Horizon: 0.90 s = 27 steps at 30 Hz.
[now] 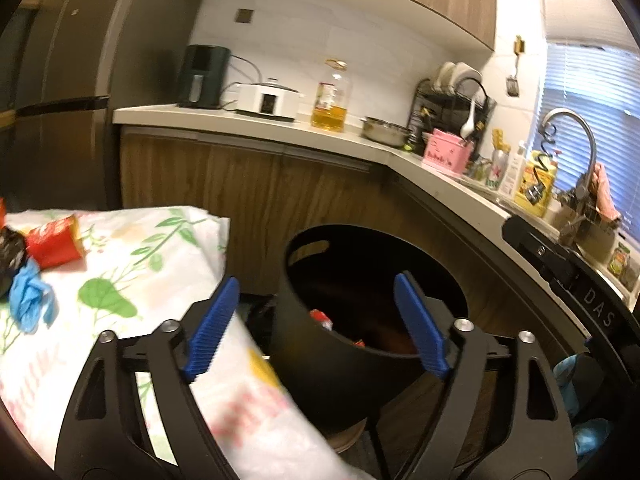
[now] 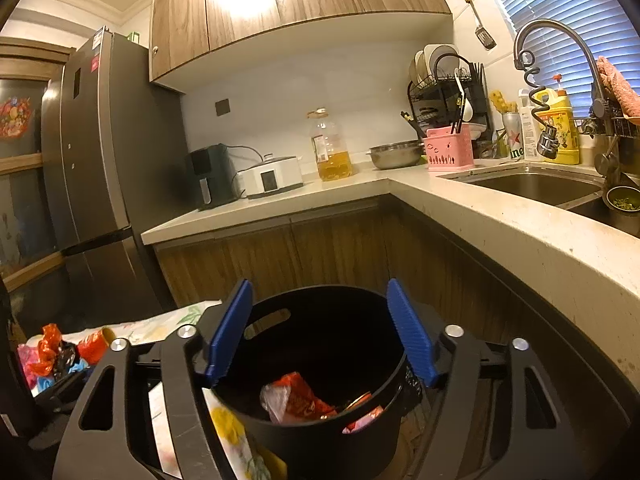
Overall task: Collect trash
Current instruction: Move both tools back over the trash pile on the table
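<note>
A black round bin stands on the floor beside a table under a floral cloth. My left gripper is open over the bin's near rim, with nothing between its blue pads. In the right wrist view my right gripper is also open and empty above the bin. Red wrappers lie at the bottom of the bin. On the cloth rest a red wrapper, a crumpled blue glove and a black scrap. The same pile shows at the lower left of the right wrist view.
An L-shaped kitchen counter runs behind and to the right of the bin, with a sink, a tap, an oil bottle, a white cooker and a dish rack. A dark fridge stands at the left.
</note>
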### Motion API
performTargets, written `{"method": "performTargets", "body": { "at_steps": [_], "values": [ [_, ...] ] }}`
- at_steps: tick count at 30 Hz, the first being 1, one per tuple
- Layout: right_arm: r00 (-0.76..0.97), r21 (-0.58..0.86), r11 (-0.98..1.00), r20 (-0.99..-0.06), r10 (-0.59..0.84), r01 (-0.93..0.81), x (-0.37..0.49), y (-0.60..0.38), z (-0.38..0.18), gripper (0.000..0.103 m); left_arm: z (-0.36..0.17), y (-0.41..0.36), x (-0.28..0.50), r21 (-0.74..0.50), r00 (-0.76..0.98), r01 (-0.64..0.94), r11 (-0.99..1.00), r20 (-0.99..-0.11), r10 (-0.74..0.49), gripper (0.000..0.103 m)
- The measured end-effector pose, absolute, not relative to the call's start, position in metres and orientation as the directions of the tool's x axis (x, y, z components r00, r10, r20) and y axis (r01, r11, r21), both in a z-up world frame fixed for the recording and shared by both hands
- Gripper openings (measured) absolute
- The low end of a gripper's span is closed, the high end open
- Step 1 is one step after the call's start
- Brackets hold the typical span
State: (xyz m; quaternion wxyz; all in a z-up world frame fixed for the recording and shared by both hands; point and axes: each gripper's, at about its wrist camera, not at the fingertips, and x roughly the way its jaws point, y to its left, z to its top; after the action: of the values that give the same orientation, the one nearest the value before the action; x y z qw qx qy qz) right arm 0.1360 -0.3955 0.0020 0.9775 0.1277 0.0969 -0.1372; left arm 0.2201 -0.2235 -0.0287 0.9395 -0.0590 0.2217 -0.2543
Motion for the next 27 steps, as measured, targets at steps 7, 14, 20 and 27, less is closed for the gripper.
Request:
{"method": "performTargets", "body": {
  "at_steps": [7,14,20,27],
  "values": [
    [0.949,0.241,0.934,-0.235,-0.208,0.265,0.122,-0.374,-0.001,0.083,-0.025,-0.182,0.197,-0.226,0.833,0.350,0.909,-0.369,-0.413,0.095],
    [0.956,0.237,0.941,-0.225,-0.187,0.240,0.112,-0.343,-0.004,0.084,-0.024,-0.143,0.176,-0.203,0.866,0.274,0.940,-0.372,-0.333,0.096],
    [0.965,0.237,0.953,-0.221,-0.139,0.191,0.117,-0.312,-0.006,0.084,-0.023,-0.103,0.164,-0.175,0.899,0.175,0.969,-0.372,-0.230,0.096],
    [0.970,0.240,0.967,-0.242,-0.026,0.086,0.139,-0.261,-0.015,0.084,-0.026,-0.046,0.155,-0.164,0.922,0.044,0.985,-0.374,-0.103,0.096]
  ]
}}
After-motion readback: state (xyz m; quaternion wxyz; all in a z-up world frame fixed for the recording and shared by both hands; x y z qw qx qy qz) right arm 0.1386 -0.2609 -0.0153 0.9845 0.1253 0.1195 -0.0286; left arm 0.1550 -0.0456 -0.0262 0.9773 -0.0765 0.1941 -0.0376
